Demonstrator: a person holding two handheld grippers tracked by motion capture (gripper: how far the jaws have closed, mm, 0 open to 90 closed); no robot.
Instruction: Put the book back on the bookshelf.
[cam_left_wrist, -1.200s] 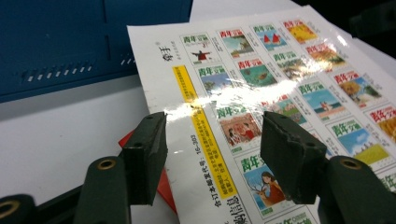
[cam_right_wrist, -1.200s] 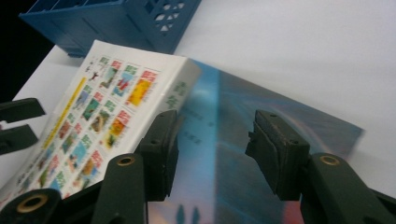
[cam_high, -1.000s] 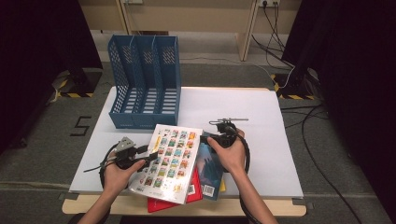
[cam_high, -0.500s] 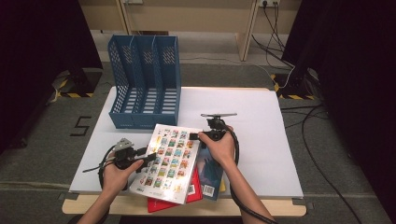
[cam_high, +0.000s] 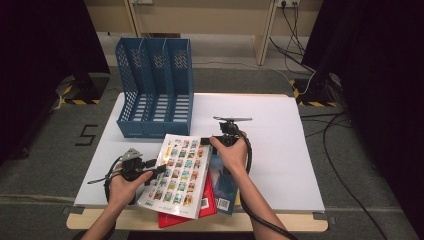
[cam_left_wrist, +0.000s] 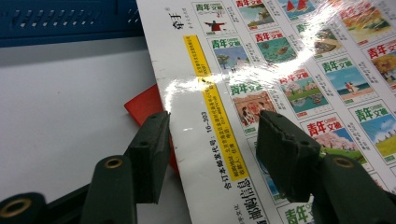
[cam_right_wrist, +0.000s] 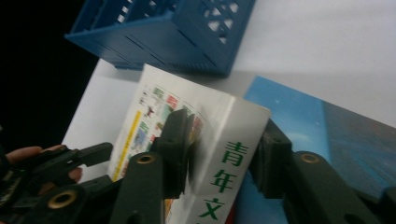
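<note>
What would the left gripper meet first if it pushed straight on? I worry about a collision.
Probably the white magazine: the left gripper already straddles its near edge, with the cover running on ahead between the jaws. Depth past it is unclear.

Three books, one file rack, two hand-held grippers.
Lying stacked at the counter's (cam_high: 280, 150) near edge are a white book (cam_high: 179, 172), a red book (cam_high: 206, 204) and a blue book (cam_high: 224, 186); one blue three-slot rack (cam_high: 156, 90) is standing near the far left corner.

- Magazine (cam_high: 181, 170): white cover, grid of small colourful pictures, yellow strip.
- Rack (cam_high: 156, 90): blue.
- Under the magazine: red book (cam_high: 207, 206), blue book (cam_high: 226, 186).
- Table (cam_high: 280, 145): white.
</note>
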